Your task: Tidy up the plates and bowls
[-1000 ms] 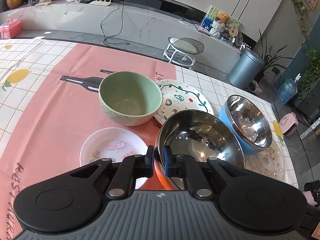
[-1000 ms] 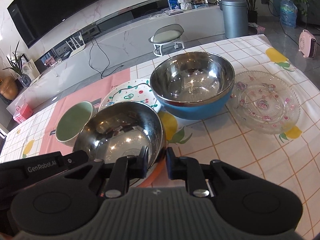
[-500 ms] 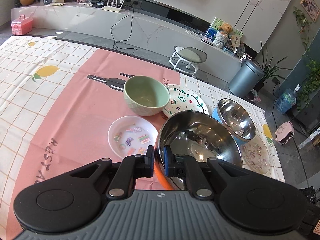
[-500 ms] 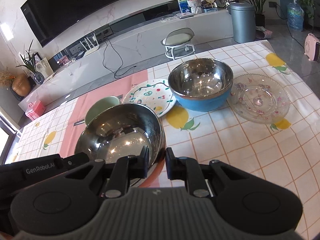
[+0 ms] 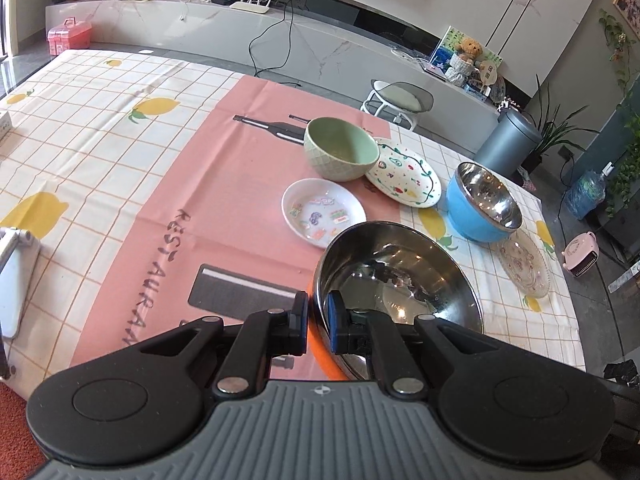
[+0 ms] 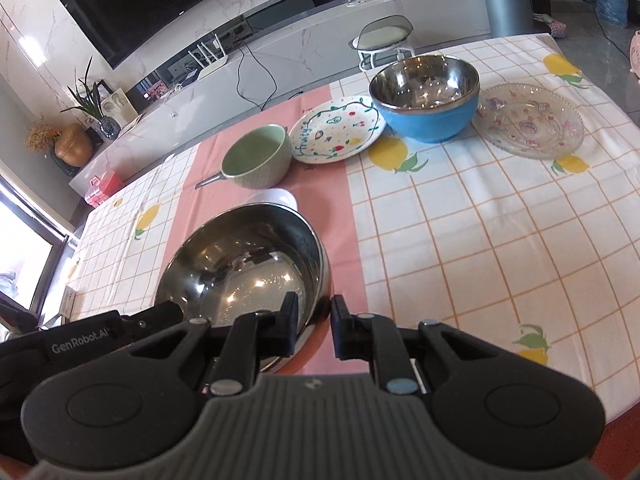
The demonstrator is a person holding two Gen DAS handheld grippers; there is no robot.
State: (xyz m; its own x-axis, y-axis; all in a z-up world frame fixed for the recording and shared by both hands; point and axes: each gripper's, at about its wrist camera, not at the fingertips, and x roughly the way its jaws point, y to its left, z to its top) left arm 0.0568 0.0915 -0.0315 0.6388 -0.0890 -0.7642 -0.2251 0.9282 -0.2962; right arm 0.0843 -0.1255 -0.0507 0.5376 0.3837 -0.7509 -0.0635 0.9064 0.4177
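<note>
An orange-sided steel bowl (image 5: 400,276) is being held above the near part of the table (image 5: 100,152) by both grippers. The left gripper (image 5: 317,322) is clamped on the near-left rim, one finger inside, one outside. The right gripper (image 6: 314,326) is clamped on the rim likewise. Farther back, a green bowl (image 5: 340,154), a painted plate (image 5: 404,172), a small sticker plate (image 5: 324,213), a blue bowl (image 5: 482,207) and a glass plate (image 5: 524,262) are resting on the cloth. The bowl is probably best being kept level, both grips equally tight, and lowered straight into the blue bowl for nesting. Compared with a second ago, the bowl is being carried higher and nearer, so the other dishes are seen farther away.
</note>
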